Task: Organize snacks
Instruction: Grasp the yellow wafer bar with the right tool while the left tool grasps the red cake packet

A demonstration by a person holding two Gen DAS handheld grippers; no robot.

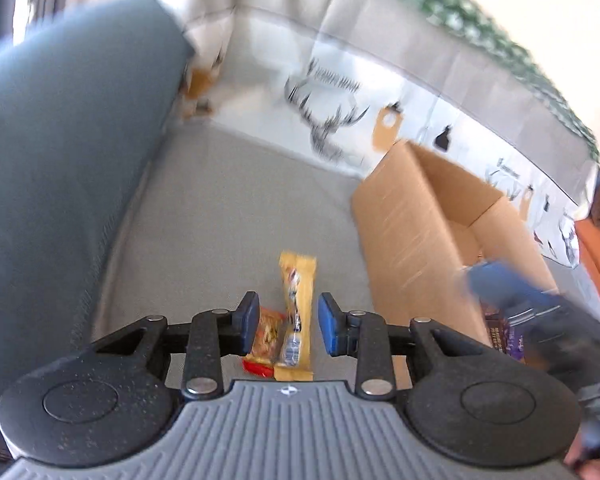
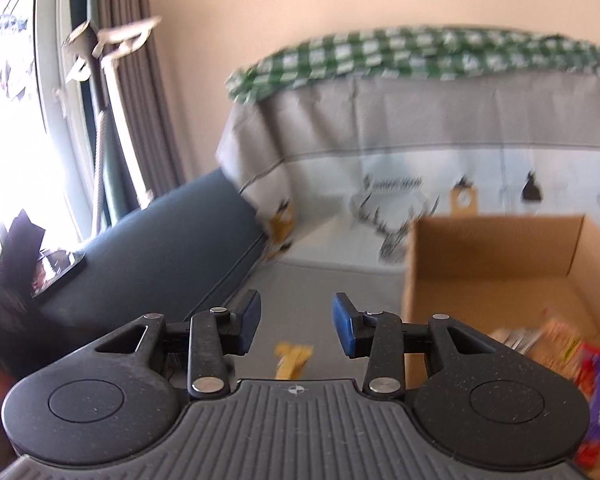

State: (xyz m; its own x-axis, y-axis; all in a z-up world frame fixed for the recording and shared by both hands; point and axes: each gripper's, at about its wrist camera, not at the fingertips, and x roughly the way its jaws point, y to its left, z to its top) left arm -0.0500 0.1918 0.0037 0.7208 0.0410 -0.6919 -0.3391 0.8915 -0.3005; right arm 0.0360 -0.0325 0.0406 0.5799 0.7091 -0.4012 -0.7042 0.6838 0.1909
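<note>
Left wrist view. Nearest the lens, my left gripper (image 1: pixel 288 326) hovers with its blue pads (image 1: pixel 249 322) apart, clamped on nothing. Between and just below the pads, two snacks lie on the grey mat (image 1: pixel 228 216): a yellow bar wrapper (image 1: pixel 298 308) lying lengthwise away from me, and a red-and-yellow snack packet (image 1: pixel 265 338) touching its left side, partly hidden by the left pad. Print shows on both wrappers, but no brand can be read. To the right stands an open cardboard box (image 1: pixel 412 232); its floor is mostly hidden by the near wall and by my right gripper (image 1: pixel 512 304), a blurred dark shape over the box's near corner. A purple wrapper (image 1: pixel 508 340) shows beneath it; whether it is gripped I cannot tell. A dark blue cushion (image 1: pixel 60 160) fills the left side. Behind the mat hangs a grey-and-white cloth (image 1: pixel 340 92) printed with antlers and small tags; its lettering is too blurred to read.

Right wrist view. My right gripper (image 2: pixel 296 326) has its pads (image 2: pixel 346 330) apart with nothing between them. Below the gap lies the yellow bar wrapper (image 2: pixel 294 360), cut off by the gripper body. The cardboard box (image 2: pixel 496 264) stands open on the right and holds several snack packets (image 2: pixel 556 344), among them a red-and-purple packet (image 2: pixel 598 376); motion blur leaves their labels unreadable. A green checked cloth (image 2: pixel 400 56) lies over the draped furniture behind. At far left, a dark object (image 2: pixel 16 272) sits on the blue cushion (image 2: pixel 160 236), too blurred to identify.
</note>
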